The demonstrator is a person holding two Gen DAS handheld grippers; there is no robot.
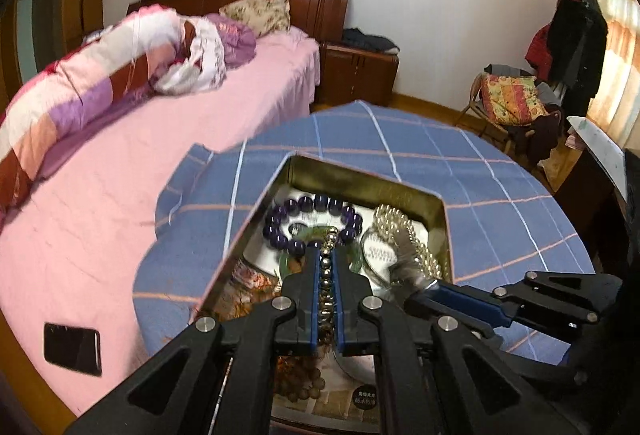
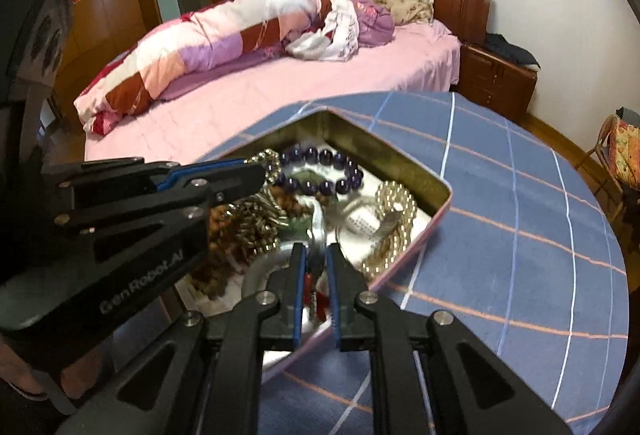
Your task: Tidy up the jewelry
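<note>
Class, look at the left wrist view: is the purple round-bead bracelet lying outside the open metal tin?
No, the purple round-bead bracelet lies inside the open metal tin, among the other jewellery on the blue checked cloth.

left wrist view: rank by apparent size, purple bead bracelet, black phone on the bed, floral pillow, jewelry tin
1. jewelry tin, but it sits nearest the camera
2. purple bead bracelet
3-4. floral pillow and black phone look about alike; the far pillow is surely bigger in reality
</note>
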